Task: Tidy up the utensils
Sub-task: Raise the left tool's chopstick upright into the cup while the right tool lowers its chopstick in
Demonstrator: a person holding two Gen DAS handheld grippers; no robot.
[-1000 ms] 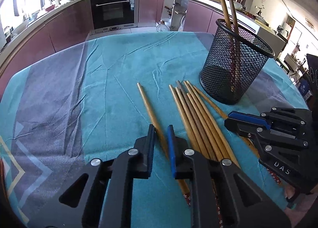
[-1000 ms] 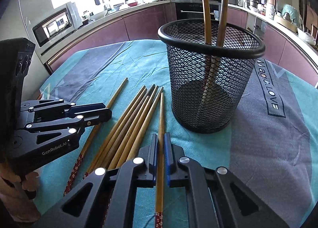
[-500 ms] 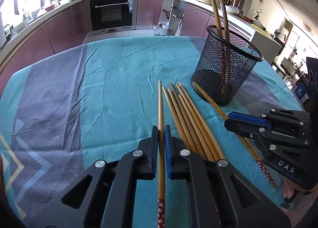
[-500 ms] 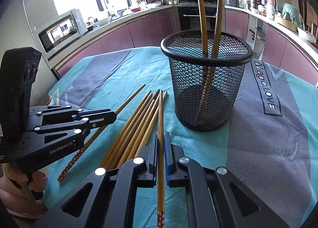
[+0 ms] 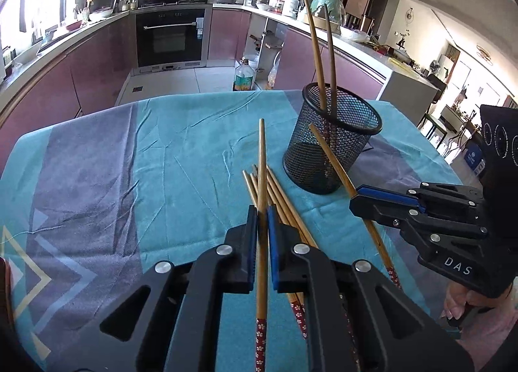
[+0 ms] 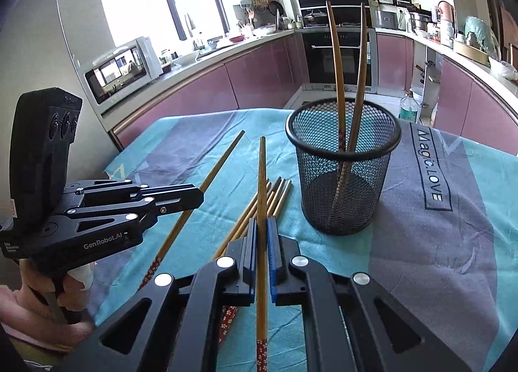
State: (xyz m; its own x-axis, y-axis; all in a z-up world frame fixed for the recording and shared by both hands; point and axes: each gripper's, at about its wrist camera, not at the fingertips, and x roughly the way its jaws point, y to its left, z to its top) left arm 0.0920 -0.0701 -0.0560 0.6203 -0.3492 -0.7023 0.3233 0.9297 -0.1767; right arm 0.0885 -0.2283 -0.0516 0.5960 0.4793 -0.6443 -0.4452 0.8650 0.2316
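With each tool clamped on a chopstick, left tool [image 5: 262, 236] and right tool [image 6: 262, 242], I should tip both upright over the far mesh holder [image 6: 343, 177], then release.

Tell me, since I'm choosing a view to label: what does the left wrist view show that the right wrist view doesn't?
Only left wrist: right gripper from the side, shut on a chopstick.
Only right wrist: left gripper from the side with its chopstick, plus the microwave.
Both: mesh holder with two chopsticks, loose chopsticks, tablecloth.
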